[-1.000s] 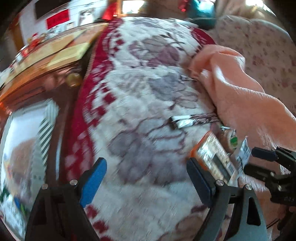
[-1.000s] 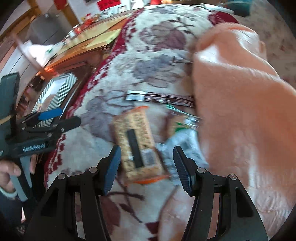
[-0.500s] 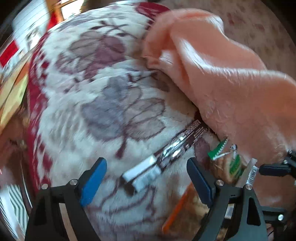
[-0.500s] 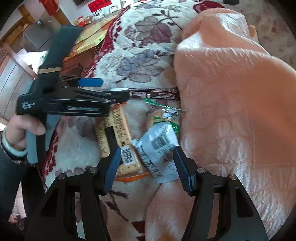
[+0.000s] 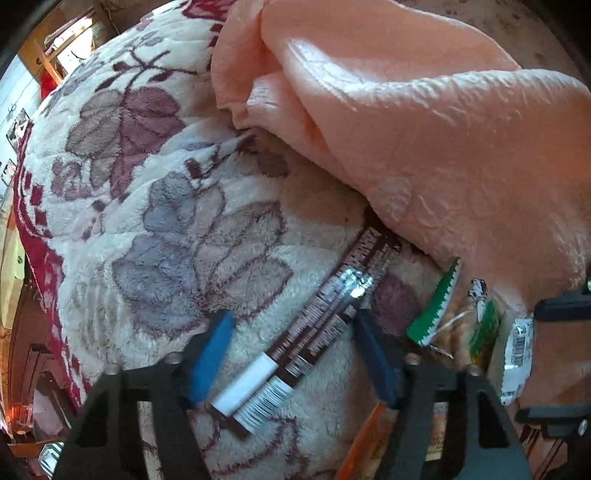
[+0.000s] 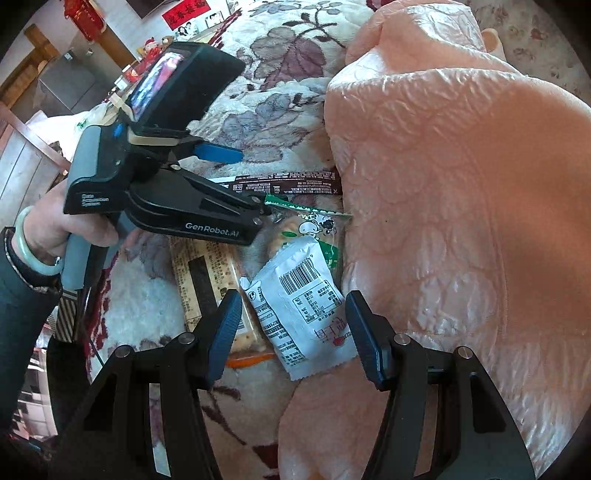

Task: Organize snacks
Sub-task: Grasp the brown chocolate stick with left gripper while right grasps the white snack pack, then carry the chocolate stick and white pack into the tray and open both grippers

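Observation:
Several snacks lie on a floral fleece blanket (image 5: 147,192). A long brown bar (image 5: 332,295) (image 6: 291,182) lies slantwise between the jaws of my left gripper (image 5: 293,350) (image 6: 243,181). Those jaws are closing, and their pads still stand clear of the bar. A white packet with a barcode (image 6: 299,299) (image 5: 517,350) lies under my right gripper (image 6: 295,328), which is open and straddles it. A green-edged clear biscuit packet (image 6: 314,225) (image 5: 436,310) sits between bar and white packet. An orange-edged cracker pack (image 6: 207,280) lies left of the white packet, partly under the left gripper.
A crumpled peach blanket (image 6: 461,184) (image 5: 424,129) rises right beside the snacks and borders them. A person's hand (image 6: 55,221) with a pale bangle holds the left gripper. Furniture and red decorations (image 6: 184,11) stand beyond the blanket's far left edge.
My left gripper has swung across the blanket to the brown bar, rolled, and narrowed its jaws around it. My right gripper has edged down over the white packet.

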Demonstrator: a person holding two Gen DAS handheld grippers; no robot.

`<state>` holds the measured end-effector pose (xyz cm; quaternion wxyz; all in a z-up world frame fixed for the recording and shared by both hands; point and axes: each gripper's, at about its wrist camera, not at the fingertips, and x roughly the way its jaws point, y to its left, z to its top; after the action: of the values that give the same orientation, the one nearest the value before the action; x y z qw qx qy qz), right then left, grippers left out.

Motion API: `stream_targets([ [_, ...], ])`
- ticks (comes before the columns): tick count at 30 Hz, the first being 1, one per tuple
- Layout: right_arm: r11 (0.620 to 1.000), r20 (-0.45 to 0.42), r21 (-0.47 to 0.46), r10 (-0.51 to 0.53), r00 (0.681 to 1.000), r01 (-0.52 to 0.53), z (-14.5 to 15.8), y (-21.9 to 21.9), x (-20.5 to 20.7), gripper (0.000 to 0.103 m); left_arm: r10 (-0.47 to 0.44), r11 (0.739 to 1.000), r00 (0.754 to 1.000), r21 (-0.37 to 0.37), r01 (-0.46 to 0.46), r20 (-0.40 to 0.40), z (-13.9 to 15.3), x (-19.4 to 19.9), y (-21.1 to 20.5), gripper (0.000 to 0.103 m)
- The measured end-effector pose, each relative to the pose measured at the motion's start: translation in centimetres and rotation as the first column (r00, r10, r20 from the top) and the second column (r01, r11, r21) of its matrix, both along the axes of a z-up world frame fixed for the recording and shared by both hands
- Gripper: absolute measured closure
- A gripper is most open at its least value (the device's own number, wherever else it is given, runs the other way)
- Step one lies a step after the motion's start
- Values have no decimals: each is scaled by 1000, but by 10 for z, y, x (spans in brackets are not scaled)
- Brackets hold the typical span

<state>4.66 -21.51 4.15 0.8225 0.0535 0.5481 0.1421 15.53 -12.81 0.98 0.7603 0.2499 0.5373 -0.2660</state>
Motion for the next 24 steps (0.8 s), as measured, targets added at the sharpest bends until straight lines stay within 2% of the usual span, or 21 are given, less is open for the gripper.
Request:
stream_targets([
  [1, 1000, 0, -13, 6, 1000, -6, 0, 1, 1, 45, 2, 1000, 1000, -8, -2, 5, 3, -2, 3, 44],
  [2, 1000, -2, -26, 15, 1000, -15, -1, 2, 1, 45, 3, 1000, 1000, -20, -3, 9, 5, -4, 5, 54],
  [3, 999, -5, -39, 30, 1000, -30, -2, 4, 1, 45, 13, 1000, 1000, -28, -12, 19, 8, -6, 10, 70],
  [4, 998, -3, -55, 44, 999, -44, -3, 6, 1, 45, 26, 999, 999, -31, -25, 25, 10, -8, 16, 77],
  [5, 996, 0, -67, 54, 999, -54, -4, 8, 2, 44, 46, 998, 999, -34, -45, 26, 12, -7, 22, 79],
  [7, 990, -15, -103, 95, 995, -96, -6, 14, 1, 40, 78, 994, 997, -73, -78, -2, 14, -8, 34, 79],
  [10, 973, -25, -167, 156, 987, -158, -6, 21, -3, 40, 89, 993, 996, -83, -89, 0, 15, -16, 46, 79],
  [13, 969, -22, -179, 171, 985, -172, -7, 19, -3, 40, 101, 990, 995, -101, -102, -18, 16, -20, 57, 79],
  [16, 975, -26, -139, 172, 985, -174, -14, 14, 2, 40, 114, 987, 993, -114, -116, -31, 21, -33, 72, 80],
  [18, 986, -19, -81, 147, 989, -149, -19, 6, 9, 41, 126, 984, 991, -121, -129, -34, 22, -37, 78, 80],
  [20, 994, -9, -26, 109, 994, -109, -23, 0, 14, 50, 146, 980, 989, -129, -150, -37, 23, -40, 83, 80],
  [24, 991, -11, -56, 120, 993, -120, -20, 6, 6, 50, 193, 970, 980, -146, -197, -41, 23, -47, 92, 80],
])
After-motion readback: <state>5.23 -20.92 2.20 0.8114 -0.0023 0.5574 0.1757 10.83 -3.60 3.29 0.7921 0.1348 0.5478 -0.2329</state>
